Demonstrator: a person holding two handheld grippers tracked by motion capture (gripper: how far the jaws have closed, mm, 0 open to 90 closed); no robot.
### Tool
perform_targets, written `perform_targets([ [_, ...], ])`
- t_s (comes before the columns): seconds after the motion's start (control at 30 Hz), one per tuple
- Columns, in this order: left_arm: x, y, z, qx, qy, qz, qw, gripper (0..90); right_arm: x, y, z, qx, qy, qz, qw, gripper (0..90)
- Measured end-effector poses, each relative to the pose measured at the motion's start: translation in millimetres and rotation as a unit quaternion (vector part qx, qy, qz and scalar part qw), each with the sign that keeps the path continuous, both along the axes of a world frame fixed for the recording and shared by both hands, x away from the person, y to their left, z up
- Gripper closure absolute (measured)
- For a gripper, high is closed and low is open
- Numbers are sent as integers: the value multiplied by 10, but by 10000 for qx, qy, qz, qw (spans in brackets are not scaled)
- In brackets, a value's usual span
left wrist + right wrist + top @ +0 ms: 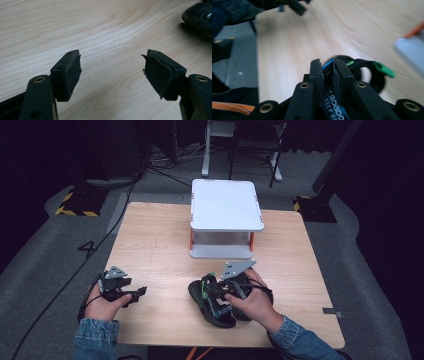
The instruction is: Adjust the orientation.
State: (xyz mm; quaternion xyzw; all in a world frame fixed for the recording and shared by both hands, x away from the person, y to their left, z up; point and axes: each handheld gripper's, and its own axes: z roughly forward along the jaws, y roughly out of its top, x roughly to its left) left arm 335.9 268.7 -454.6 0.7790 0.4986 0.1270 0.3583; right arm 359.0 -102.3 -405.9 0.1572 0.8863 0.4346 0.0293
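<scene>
A black sandal (212,305) with green and blue trim lies on the wooden table (155,240), near its front edge. My right gripper (220,290) sits over the sandal's back part. In the right gripper view the jaws of the right gripper (327,67) are shut on a blue printed strap (334,110), and the sandal's black loop with a green tab (384,70) curves beyond them. My left gripper (140,292) rests low at the table's front left, open, with bare wood between its fingers (68,72). The sandal's toe (197,16) shows at the upper right of the left gripper view.
A white two-tier stand (226,205) with orange posts stands at the table's far middle, just beyond the sandal. Grey carpet surrounds the table, with cables (100,245) running along the left.
</scene>
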Motion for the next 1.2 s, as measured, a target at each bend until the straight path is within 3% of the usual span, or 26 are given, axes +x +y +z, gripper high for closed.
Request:
perform_targets([
  [0.13,1,3,-4,15,0,-21,10000,298,-89,192,-151,-150,66,384,9991,782],
  [0.27,-4,9,-7,2,24,6,10000,298,-95,309,-268,-222,229,526,9981,726],
  [0.37,-8,19,-7,-5,15,11,10000,297,-76,329,-293,-119,351,547,9978,675],
  [0.4,-12,20,-9,-22,20,30,10000,297,-73,335,-290,-60,386,672,9970,568],
  [0.47,-22,27,-12,-12,25,37,10000,297,-60,316,-257,100,488,629,9968,514],
  [0.63,-60,61,-16,-8,29,91,10000,297,78,181,-118,317,131,292,9990,501],
  [0.73,-86,77,-25,-1,43,116,9999,297,194,112,-91,230,-282,28,9993,509],
  [0.8,-119,87,-39,0,68,126,9999,298,272,101,-113,161,-337,-24,9993,526],
  [0.9,-188,128,-57,36,86,186,9998,297,345,146,-165,-50,-424,39,9991,525],
  [1.07,-313,234,-73,16,98,396,9992,297,357,334,-222,-266,-661,508,9962,514],
  [1.13,-350,269,-69,35,86,452,9989,297,351,362,-225,-385,-836,610,9939,684],
  [1.2,-375,282,-68,-6,94,492,9987,297,342,362,-212,-507,-918,666,9923,751],
])
